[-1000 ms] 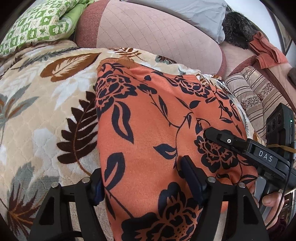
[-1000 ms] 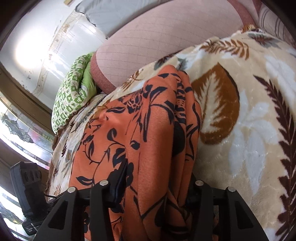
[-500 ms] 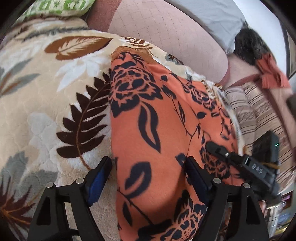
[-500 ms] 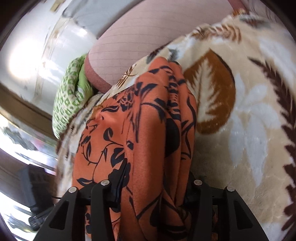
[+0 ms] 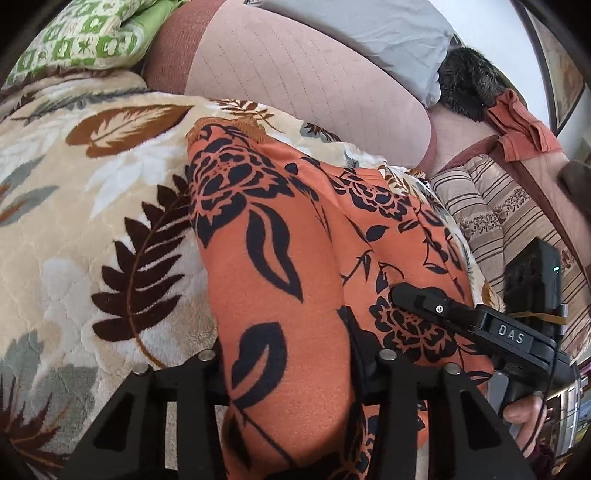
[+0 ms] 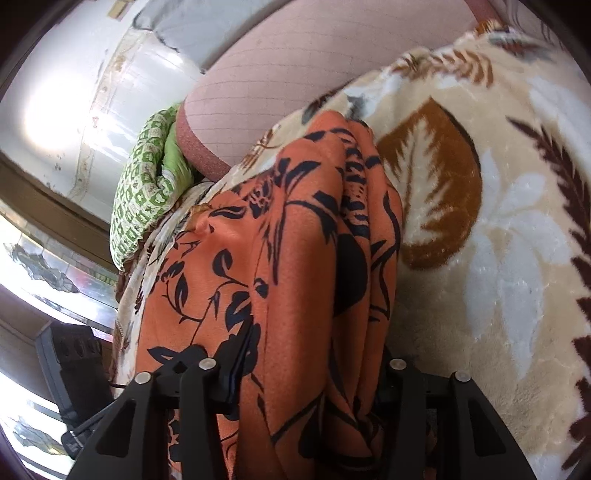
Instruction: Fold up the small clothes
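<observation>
Left tool [image 5: 286, 363]: black two-finger gripper, pointing down and forward; jaws closing, a raised fold of the orange garment with black floral print [image 5: 280, 236] between them, cloth filling the gap from one finger to the other.

Right tool [image 6: 306, 373]: same make; jaws part-way apart and clamped on a thick bunch of the same garment [image 6: 295, 258], gathered into several lengthwise pleats. In the left view this tool [image 5: 417, 301] shows at the garment's right side, black body lettered "DAS", its tip touching the cloth, with a person's fingers [image 5: 524, 410] wrapped round the handle below.

Orange garment: knit fabric, laid lengthwise away from both tools on the blanket, its far end short of the pink cushion; near edge lifted at both tools.

Plush cream blanket with brown, grey and white leaf pattern [image 5: 92, 229]: spread under the garment, showing on its left in the left view and on its right [image 6: 498, 240] in the right view.

Pink quilted cushion with a dark red edge [image 5: 295, 81]: behind the blanket.

Green-and-white patterned pillow [image 5: 85, 37]: beside the pink cushion, at the far left.

Grey pillow [image 5: 369, 33]: resting on the pink cushion.

Striped beige cushion [image 5: 498, 218]: right of the garment.
</observation>
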The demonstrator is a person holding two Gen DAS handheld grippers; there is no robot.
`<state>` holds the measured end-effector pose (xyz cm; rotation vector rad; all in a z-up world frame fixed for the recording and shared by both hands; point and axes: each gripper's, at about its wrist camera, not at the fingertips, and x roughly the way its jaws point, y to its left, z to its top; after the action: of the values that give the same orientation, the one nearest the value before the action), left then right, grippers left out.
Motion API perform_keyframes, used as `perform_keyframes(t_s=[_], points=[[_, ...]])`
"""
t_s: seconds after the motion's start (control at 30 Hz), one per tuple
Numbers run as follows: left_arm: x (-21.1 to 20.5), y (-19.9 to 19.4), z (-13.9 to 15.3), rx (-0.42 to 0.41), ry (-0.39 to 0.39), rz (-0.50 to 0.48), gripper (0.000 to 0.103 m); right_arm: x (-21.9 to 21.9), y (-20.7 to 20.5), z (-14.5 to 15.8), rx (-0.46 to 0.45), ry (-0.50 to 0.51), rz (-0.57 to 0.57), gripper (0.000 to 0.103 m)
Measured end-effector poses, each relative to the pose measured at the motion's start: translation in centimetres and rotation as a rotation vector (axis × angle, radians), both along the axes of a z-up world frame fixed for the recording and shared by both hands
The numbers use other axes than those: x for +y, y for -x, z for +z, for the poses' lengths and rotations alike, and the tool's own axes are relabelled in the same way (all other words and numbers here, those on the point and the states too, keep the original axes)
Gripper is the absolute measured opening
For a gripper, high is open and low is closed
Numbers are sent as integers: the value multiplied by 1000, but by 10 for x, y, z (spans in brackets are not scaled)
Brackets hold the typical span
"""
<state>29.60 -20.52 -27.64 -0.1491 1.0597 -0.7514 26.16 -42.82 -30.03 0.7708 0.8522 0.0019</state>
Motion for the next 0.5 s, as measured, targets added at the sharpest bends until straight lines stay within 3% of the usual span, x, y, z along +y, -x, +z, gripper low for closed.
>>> perform_keyframes(t_s=[0.13,0.5], points=[[-3,4,8,-25,-10,2,40,11,0,14,-20,76,4,47],[18,22,50,-131,-35,31,39,30,9,49,-107,121,28,45]])
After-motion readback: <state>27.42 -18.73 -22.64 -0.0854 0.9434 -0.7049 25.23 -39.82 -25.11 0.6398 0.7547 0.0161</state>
